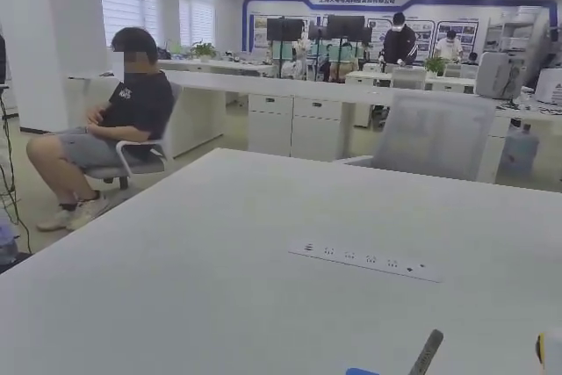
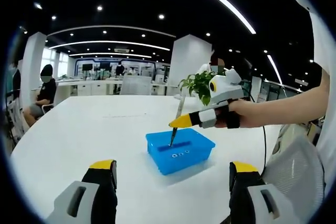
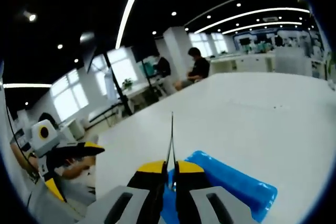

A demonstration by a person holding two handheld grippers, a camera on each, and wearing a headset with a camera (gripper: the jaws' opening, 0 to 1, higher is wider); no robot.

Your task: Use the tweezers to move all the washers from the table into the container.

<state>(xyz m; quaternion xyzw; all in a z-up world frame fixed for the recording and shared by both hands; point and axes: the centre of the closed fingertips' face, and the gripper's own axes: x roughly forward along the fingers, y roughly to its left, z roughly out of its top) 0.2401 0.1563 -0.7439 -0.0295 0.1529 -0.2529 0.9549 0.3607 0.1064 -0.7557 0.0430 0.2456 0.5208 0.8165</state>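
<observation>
three washers (image 2: 179,155) sitting in the blue container (image 2: 193,161) toward 6 o'clock in the left gripper view, right gripper (image 2: 181,121) pinched tight on the tweezers (image 2: 175,128) dipping inside, left gripper (image 2: 173,167) gaping wide, holding nothing

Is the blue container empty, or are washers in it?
Not empty: a few washers lie inside the blue container.

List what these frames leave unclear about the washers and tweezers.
- White table: any loose washers are too small for the left gripper view; head view aims above the work.
- Small metal washers in the blue plastic container: count blurred, left gripper view.
- Thin metal tweezers in the right claw: tip load too small to tell.
</observation>
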